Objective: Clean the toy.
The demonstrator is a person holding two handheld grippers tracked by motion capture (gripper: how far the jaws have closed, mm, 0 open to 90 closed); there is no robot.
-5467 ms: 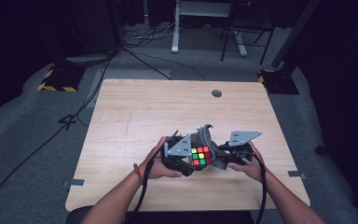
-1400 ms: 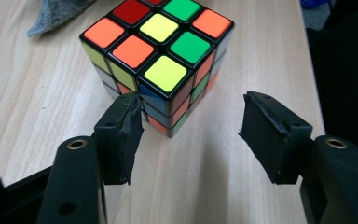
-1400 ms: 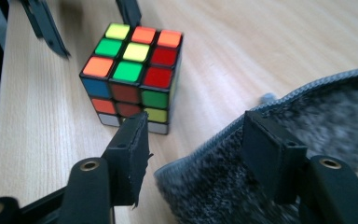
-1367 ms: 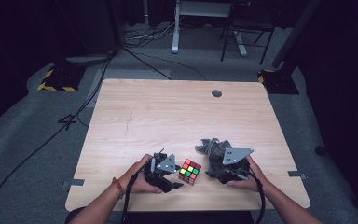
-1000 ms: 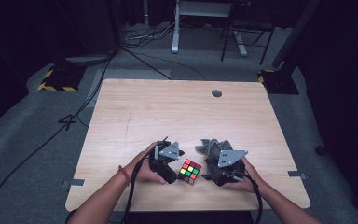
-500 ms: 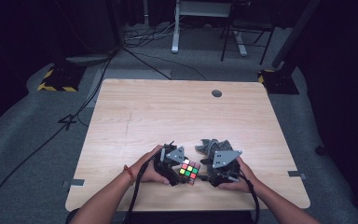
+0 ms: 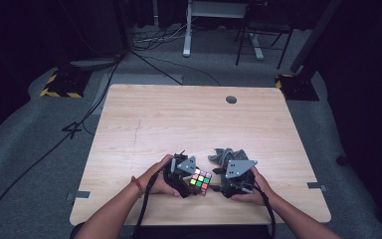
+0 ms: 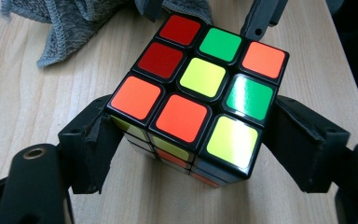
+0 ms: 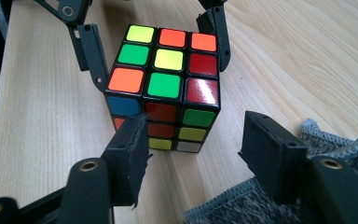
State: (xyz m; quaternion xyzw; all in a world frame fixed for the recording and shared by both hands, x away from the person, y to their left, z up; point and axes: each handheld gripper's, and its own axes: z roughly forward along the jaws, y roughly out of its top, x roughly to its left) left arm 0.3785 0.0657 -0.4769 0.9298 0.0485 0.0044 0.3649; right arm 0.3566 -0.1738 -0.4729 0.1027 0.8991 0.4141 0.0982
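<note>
A scrambled Rubik's cube rests on the wooden table near its front edge. My left gripper reaches it from the left. In the left gripper view its two pads press the cube on opposite sides, low down. The right gripper stands just right of the cube. In the right gripper view it is open, its jaws wide apart and short of the cube. The left gripper's fingers flank the cube's far side there.
A crumpled grey cloth lies on the table just behind the right gripper, also seen beyond the cube. A round cable hole sits near the table's far edge. Cables and stand legs lie on the floor beyond.
The cube went from being held up between both grippers to resting on the table. Over the last second the left gripper moved right and closed around it; the right gripper edged nearer.
</note>
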